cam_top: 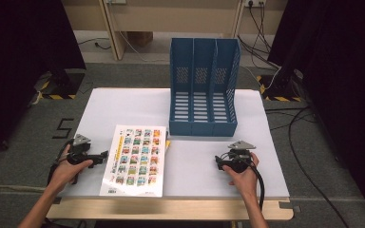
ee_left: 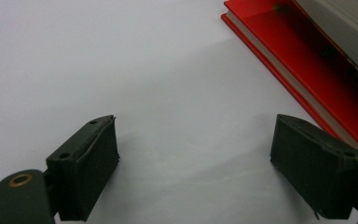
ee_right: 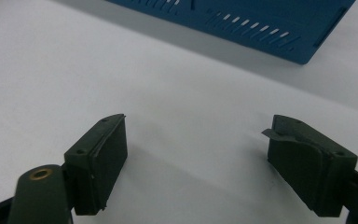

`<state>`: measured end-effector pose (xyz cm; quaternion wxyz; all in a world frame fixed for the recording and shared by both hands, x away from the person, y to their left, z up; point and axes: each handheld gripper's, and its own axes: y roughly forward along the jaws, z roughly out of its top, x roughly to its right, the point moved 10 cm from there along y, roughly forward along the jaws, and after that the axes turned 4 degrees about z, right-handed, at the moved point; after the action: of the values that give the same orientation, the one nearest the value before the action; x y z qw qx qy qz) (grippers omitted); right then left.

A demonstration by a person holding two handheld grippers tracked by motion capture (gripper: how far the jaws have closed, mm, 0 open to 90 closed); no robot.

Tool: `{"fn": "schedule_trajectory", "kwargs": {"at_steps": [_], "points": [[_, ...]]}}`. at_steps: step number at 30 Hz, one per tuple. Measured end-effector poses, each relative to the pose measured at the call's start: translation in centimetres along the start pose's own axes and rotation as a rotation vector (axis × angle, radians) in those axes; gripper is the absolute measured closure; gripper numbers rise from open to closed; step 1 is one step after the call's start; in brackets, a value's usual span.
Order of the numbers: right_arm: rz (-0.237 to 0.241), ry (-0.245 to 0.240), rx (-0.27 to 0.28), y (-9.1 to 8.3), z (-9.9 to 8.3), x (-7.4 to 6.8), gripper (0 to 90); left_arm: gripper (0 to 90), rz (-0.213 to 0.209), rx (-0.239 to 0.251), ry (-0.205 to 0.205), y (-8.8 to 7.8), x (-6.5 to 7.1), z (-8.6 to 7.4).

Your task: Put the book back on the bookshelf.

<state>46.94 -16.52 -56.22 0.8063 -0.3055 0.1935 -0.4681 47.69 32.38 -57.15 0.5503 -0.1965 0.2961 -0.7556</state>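
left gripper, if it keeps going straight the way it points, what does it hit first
Most likely the book. The left gripper points along the table at the book's near edge, jaws open with nothing between them. In its own view the red cover lies ahead, slightly off to one side, so it might only graze it.

The book (cam_top: 135, 160) at lower centre of the high view has a glossy printed cover; in the left gripper view, upper right, its red cover (ee_left: 307, 70) looks smooth with a slight sheen, and the page edges look like matt paper. The blue file rack (cam_top: 203, 90) at upper centre looks like hard, smooth plastic with slotted walls. The table (cam_top: 123, 102) top is matt white, its front edge pale wood. Both grippers' black jaw pads (ee_right: 105, 163) look matt and rubbery. The floor looks like grey carpet.
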Motion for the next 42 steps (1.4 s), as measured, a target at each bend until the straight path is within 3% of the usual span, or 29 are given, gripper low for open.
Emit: {"fn": "schedule_trajectory", "kwargs": {"at_steps": [7,11,14,15,18,19,21,22,25,28,31,38,39,40,41,42], "points": [[0.023,0.032,0.062,-0.7,0.8,-0.4,20.5,14.5,0.001,0.002,0.001,0.0,0.0,0.0],[0.071,0.039,0.091,-0.9,1.4,-1.7,20.6,15.5,-0.014,0.007,-0.010,-0.2,0.3,0.1],[0.141,0.039,0.119,-1.0,2.1,-4.0,20.6,15.5,-0.030,0.025,-0.018,-0.6,0.7,0.4],[0.141,0.039,0.119,-1.0,2.1,-4.0,20.6,15.5,-0.036,0.029,-0.025,-0.8,0.8,0.6],[0.199,0.041,0.132,-1.0,2.5,-5.8,20.6,15.5,-0.052,0.045,-0.064,-1.2,0.9,1.0],[0.250,0.049,0.142,-1.0,2.8,-7.2,20.7,15.6,-0.056,0.049,-0.068,-1.3,1.0,1.1],[0.272,0.056,0.144,-1.0,2.9,-7.9,20.8,15.6,-0.060,0.044,-0.061,-1.5,1.2,1.2],[0.321,0.064,0.151,-1.0,3.2,-9.2,20.7,15.6,-0.063,0.038,-0.058,-1.6,1.4,1.2],[0.359,0.061,0.154,-0.9,3.5,-10.5,20.6,15.6,-0.085,0.026,-0.046,-1.8,2.0,1.2],[0.380,0.020,0.144,-0.8,3.7,-12.4,20.0,15.6,-0.091,0.018,-0.025,-1.8,2.6,1.2],[0.401,0.012,0.149,-0.7,4.1,-13.5,19.8,15.9,-0.092,0.003,0.002,-1.7,3.1,0.9],[0.437,0.004,0.142,0.0,4.7,-15.3,19.0,16.0,-0.080,-0.002,0.012,-1.3,3.1,0.6],[0.437,0.004,0.142,0.0,4.7,-15.3,19.0,16.0,-0.055,0.001,0.021,-1.2,2.8,0.6],[0.445,-0.005,0.133,0.4,4.9,-15.8,19.0,16.5,0.004,-0.004,0.054,-0.9,1.9,0.4],[0.445,-0.005,0.133,0.4,4.9,-15.8,19.0,16.6,0.004,-0.004,0.054,-0.9,1.9,0.4],[0.457,-0.006,0.126,0.7,5.0,-16.3,18.3,16.5,-0.029,-0.010,0.001,-0.9,1.8,0.3]]}}
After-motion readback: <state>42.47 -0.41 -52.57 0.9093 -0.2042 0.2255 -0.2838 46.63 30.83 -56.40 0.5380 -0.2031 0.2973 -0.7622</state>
